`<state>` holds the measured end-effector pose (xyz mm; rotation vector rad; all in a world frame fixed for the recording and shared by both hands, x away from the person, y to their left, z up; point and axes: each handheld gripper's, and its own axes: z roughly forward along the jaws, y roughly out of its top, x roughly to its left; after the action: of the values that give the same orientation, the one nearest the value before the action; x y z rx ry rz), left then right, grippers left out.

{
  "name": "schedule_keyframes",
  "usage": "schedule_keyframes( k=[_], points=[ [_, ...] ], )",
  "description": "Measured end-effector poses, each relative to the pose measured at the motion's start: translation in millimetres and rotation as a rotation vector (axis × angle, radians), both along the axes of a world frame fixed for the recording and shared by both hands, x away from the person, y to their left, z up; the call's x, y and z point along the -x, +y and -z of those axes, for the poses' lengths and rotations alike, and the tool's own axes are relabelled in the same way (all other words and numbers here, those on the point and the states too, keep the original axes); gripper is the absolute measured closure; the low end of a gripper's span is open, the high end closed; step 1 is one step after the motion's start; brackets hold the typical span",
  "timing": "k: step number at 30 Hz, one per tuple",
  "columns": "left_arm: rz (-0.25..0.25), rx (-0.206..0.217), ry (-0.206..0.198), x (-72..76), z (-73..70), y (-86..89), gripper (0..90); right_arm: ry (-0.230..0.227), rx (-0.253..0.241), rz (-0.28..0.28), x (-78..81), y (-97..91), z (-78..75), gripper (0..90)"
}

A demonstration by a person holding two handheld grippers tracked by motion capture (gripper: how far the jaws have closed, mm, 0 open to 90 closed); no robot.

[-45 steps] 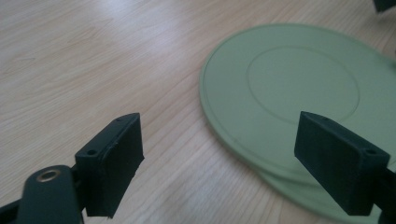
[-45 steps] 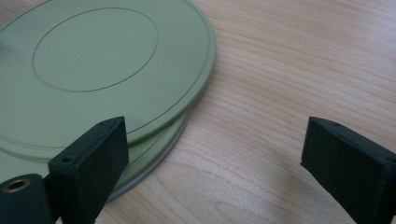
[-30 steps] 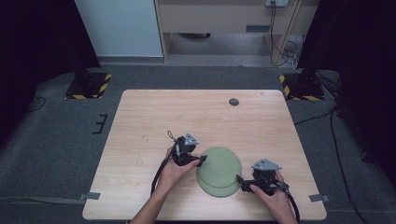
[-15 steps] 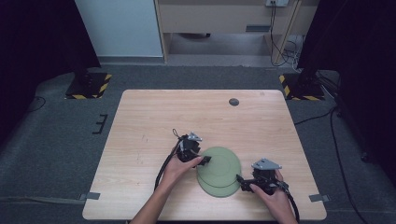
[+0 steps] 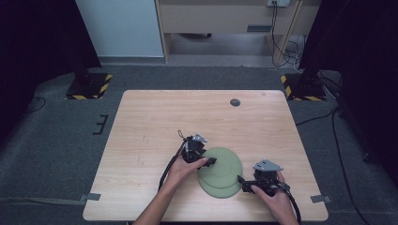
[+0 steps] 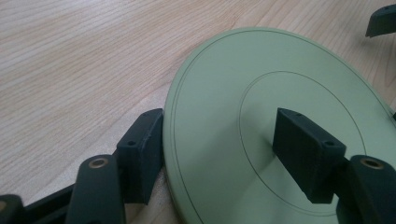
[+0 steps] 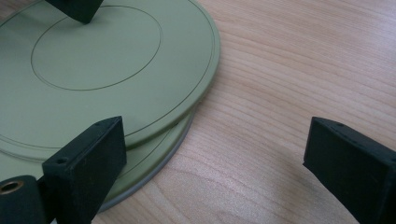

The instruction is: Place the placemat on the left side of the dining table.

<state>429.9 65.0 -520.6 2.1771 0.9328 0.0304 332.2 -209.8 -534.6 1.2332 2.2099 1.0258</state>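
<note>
While the top plate (image 6: pixel 261 116) is straddled by the left gripper (image 6: pixel 224 158), spread like the right gripper (image 7: pixel 210 158) (nothing pinched), the stack (image 5: pixel 220 176) is not yet separated.

Bare desk (image 5: pixel 155 126) across far half and left side, open to passage, small dark disc (image 5: pixel 235 102) near far edge, two stacked green plates (image 5: pixel 224 171) at near centre, left gripper (image 5: pixel 210 161) astride upper plate's rim, right gripper (image 5: pixel 240 180) spread wide beside stack.
</note>
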Motion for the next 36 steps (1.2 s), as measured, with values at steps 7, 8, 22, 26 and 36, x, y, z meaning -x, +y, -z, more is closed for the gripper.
schedule_keyframes(
  k=[7, 8, 22, 26, 36],
  points=[
    [-0.029, 0.060, -0.066, 5.4, -17.8, 7.8, 50.5, 0.000, 0.002, 0.001, -0.5, -0.1, 0.2, 5.3],
    [-0.032, 0.073, -0.068, 6.3, -19.8, 8.2, 51.9, 0.000, 0.002, 0.002, -0.4, -0.1, 0.2, 5.2],
    [-0.037, 0.113, -0.073, 7.3, -22.6, 13.9, 71.2, 0.003, 0.001, 0.002, -1.1, -0.4, 0.4, 4.5],
    [-0.043, 0.107, -0.072, 6.9, -20.5, 14.4, 75.2, 0.003, 0.001, 0.001, -1.2, -0.5, 0.4, 4.4],
    [-0.022, 0.126, -0.047, 7.7, -19.7, 13.3, 79.0, 0.002, 0.004, 0.002, -1.5, -0.7, 0.5, 4.0]
  ],
)
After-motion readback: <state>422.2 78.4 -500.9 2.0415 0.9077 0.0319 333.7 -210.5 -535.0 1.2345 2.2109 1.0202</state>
